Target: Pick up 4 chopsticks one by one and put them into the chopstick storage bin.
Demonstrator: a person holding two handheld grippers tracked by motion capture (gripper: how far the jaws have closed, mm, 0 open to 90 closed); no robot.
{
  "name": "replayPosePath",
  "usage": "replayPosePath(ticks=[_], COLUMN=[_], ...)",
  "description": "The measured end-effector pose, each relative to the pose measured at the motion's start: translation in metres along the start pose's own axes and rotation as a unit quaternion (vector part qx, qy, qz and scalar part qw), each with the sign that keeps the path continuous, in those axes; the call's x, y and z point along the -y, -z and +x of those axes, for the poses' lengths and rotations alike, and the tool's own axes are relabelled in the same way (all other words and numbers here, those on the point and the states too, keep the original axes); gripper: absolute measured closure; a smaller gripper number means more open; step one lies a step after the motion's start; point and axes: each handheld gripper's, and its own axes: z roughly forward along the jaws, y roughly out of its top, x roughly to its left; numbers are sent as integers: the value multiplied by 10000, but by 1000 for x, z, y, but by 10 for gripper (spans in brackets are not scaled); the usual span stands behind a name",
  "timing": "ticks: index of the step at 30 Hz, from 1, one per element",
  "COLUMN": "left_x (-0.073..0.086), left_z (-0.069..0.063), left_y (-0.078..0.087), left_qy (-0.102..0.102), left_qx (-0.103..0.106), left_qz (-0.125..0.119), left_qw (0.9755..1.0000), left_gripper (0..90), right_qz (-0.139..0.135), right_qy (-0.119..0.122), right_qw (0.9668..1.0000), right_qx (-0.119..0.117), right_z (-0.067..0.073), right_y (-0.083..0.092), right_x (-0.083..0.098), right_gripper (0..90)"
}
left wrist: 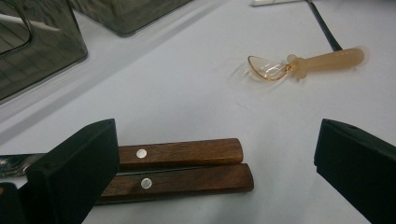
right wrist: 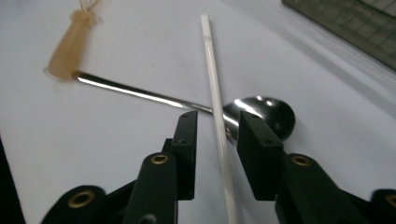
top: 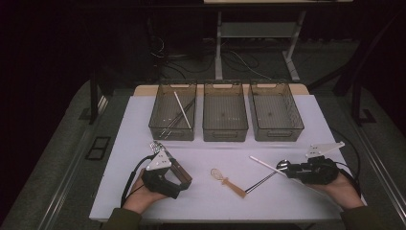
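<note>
We note white stick (right wrist: 215,100) lengthwise between right claw (right wrist: 215,135) pads, untouched, crossing steel spoon (right wrist: 261,114) | left claw (left wrist: 212,154) wide open, level over surface (left wrist: 187,98).

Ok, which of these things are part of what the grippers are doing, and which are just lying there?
In hand: white stick between the right gripper jaws; wooden-handled knives by the left gripper.
Lying about: amber spoon, metal spoon, three bins.
</note>
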Motion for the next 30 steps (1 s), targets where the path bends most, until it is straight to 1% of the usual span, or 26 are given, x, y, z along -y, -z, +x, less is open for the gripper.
replayPosePath(ticks=[4, 8, 12, 14, 16, 21, 28, 30], left_x=[0, 0, 0, 0, 0, 0, 0, 0], left_z=[0, 0, -1, -1, -1, -1, -1, -1], left_y=[0, 0, 0, -1, -1, -2, -2, -2], left_qy=[-12, -12, -32, -37, -34, -50, -51, -54], left_qx=[2, 11, 20, 22, 37, 40, 45, 43], left_qz=[8, 12, 35, 42, 48, 64, 72, 73], left_qw=[10000, 10000, 10000, 10000, 10000, 10000, 10000, 9999], left_gripper=[0, 0, 0, 0, 0, 0, 0, 0], right_qz=[226, 337, 488, 539, 538, 547, 527, 538], right_qy=[104, 140, 229, 241, 270, 439, 515, 506], right_qw=[9997, 9993, 9985, 9983, 9982, 9975, 9972, 9972], right_qx=[35, -29, 7, -12, 5, 98, 93, 86], right_z=[-3, -4, -4, -4, -4, -1, -1, -1], right_y=[-5, -7, -11, -14, -14, -15, -15, -15], right_x=[2, 4, 6, 7, 7, 7, 8, 8], right_gripper=[752, 772, 775, 796, 809, 836, 847, 848])
